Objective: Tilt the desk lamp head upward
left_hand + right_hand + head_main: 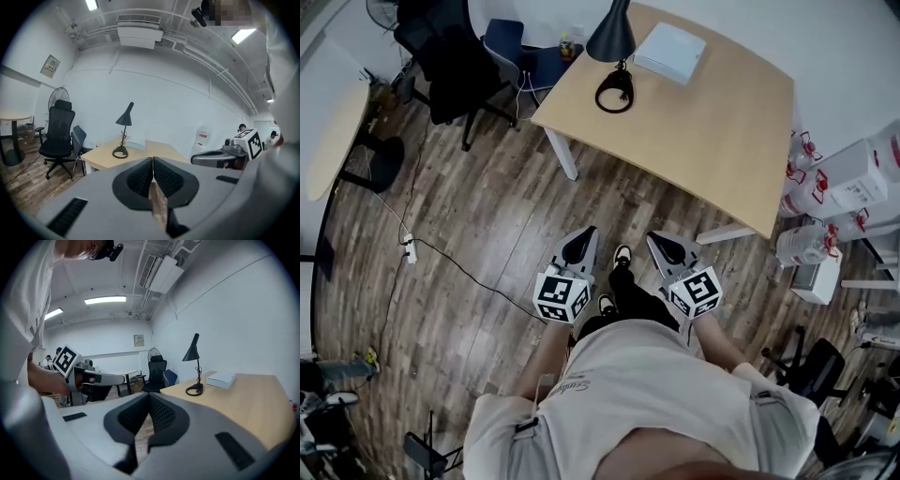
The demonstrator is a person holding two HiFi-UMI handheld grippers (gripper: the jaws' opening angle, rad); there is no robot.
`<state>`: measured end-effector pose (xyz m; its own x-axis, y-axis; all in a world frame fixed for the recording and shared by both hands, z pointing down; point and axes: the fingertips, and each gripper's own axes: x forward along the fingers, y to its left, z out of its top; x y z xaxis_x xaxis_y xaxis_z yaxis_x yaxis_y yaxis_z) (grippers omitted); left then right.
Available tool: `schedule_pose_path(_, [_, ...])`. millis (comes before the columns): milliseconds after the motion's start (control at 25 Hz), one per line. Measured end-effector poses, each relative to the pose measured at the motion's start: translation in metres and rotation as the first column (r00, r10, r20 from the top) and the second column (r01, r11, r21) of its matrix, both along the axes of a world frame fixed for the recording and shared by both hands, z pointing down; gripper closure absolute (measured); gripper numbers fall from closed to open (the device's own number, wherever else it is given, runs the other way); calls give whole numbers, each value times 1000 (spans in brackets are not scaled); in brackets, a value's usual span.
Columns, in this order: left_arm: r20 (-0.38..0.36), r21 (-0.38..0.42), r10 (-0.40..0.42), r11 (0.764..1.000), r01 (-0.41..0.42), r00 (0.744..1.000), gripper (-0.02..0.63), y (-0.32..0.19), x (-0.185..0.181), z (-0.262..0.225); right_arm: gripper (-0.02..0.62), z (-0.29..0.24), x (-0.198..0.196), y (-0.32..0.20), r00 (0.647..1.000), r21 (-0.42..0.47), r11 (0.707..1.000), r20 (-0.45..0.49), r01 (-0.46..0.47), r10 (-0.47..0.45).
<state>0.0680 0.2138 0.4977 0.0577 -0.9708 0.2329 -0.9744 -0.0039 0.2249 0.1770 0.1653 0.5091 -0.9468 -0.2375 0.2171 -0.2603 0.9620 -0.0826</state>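
A black desk lamp (613, 37) with a cone head and ring base (614, 92) stands at the far end of a light wooden table (722, 131). The lamp (124, 116) also shows in the left gripper view, and the lamp (192, 350) shows far off in the right gripper view, head pointing down. My left gripper (579, 246) and right gripper (667, 247) are held close to my body over the floor, well short of the table. Both are shut with nothing between their jaws.
A white flat box (670, 52) lies on the table beside the lamp. A black office chair (441, 56) and a blue chair (508, 42) stand left of the table. Water bottles and boxes (839, 183) sit at the right. Cables (441, 253) run across the wooden floor.
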Motion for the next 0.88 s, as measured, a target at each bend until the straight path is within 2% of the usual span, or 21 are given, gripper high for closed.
schedule_pose_path(120, [26, -29, 10, 1000, -9, 1000, 591, -31, -23, -2, 600, 6, -22, -33, 1000, 3, 1000, 12, -9, 9])
schedule_pose_path(240, [34, -50, 33, 998, -31, 999, 591, -69, -40, -2, 600, 21, -37, -79, 998, -63, 996, 21, -57, 58])
schedule_pose_path(320, [41, -53, 48, 998, -46, 998, 591, -98, -49, -4, 600, 23, -51, -113, 996, -60, 995, 28, -77, 79])
schedule_pose_path(400, [63, -51, 64, 997, -60, 996, 591, -124, -57, -8, 600, 23, -68, -139, 998, 13, 998, 11, -66, 66])
schedule_pose_path(480, [71, -41, 67, 997, -65, 995, 591, -146, -66, -17, 600, 20, -85, -161, 999, 33, 999, 6, -37, 37])
schedule_pose_path(640, [66, -10, 40, 999, -40, 997, 591, -174, -90, -34, 600, 3, -121, -196, 999, -9, 1000, 53, 6, -6])
schedule_pose_path(880, [16, -20, 13, 1000, -12, 1000, 591, -191, -130, -28, 600, 8, -156, -218, 999, -68, 998, 34, 14, -11])
